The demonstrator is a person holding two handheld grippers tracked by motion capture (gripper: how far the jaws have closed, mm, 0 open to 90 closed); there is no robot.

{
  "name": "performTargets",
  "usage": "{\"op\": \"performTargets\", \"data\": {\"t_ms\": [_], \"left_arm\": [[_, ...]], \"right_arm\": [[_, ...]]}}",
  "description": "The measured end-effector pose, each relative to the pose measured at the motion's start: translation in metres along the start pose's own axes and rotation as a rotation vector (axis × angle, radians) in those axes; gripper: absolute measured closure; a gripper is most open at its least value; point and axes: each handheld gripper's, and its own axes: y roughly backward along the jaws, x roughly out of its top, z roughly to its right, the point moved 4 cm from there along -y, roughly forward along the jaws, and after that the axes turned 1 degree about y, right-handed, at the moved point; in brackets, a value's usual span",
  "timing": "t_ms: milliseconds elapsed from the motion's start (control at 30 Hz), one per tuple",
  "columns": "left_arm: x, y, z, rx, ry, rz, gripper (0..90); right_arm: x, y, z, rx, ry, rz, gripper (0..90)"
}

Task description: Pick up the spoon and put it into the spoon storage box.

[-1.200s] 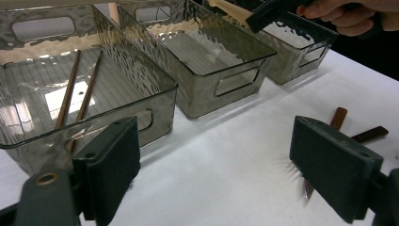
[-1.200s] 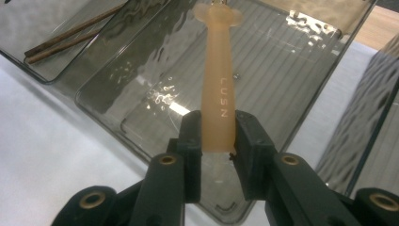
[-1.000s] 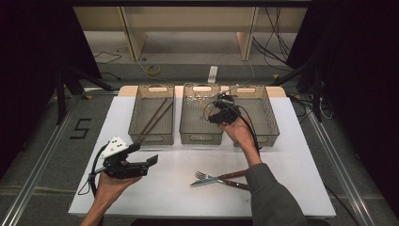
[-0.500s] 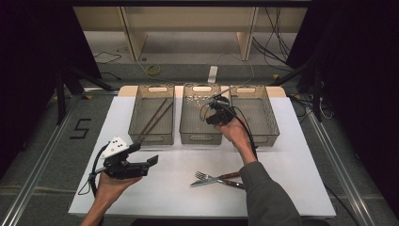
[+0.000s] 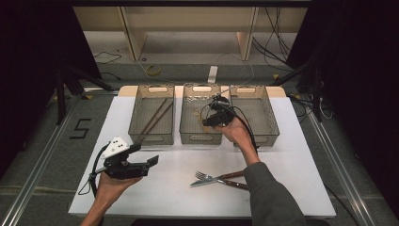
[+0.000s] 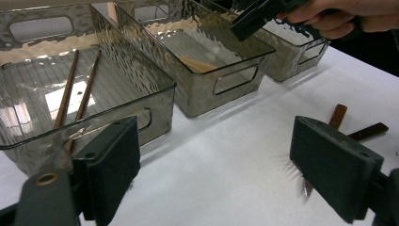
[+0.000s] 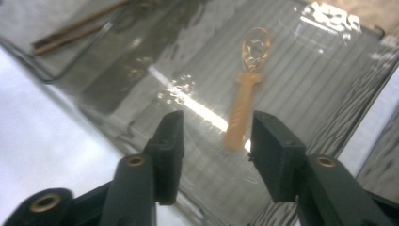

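Three clear smoky bins stand in a row at the back of the white table (image 5: 291,155). An orange spoon (image 7: 244,103) lies on the floor of the middle bin (image 5: 201,139), and it also shows through the wall as the spoon (image 6: 197,65). My right gripper (image 5: 209,118) hangs over that bin. Its jaws have just been opening: the right gripper (image 7: 216,127) stands open above the spoon, apart from it. My left gripper (image 5: 145,154) hovers low over the table's front left, open and empty; the left gripper (image 6: 214,155) faces the bins.
Two brown chopsticks (image 5: 155,117) lie in the left bin (image 5: 136,113). The right bin (image 5: 268,113) stands beside the right hand. A fork (image 5: 207,177) and a knife (image 5: 228,182) with brown handles lie crossed on the table's front middle.
The right hand has shifted slightly over the middle bin. The left hand and its gripper have kept still.
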Motion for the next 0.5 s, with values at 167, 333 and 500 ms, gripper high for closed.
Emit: {"op": "performTargets", "data": {"t_ms": [167, 333, 500], "left_arm": [[0.0, 0.0, 0.0, 0.002, 0.002, 0.0, 15.9], [-0.001, -0.001, -0.001, 0.003, 0.006, -0.005, 15.9], [-0.001, -0.001, -0.001, 0.002, 0.003, -0.006, 15.9]], "right_arm": [[-0.001, 0.021, -0.006, 0.041, 0.048, 0.034, 44.4], [-0.008, 0.04, -0.011, 0.073, 0.08, 0.067, 39.7], [-0.026, 0.052, -0.018, 0.091, 0.147, 0.065, 37.3]]}}
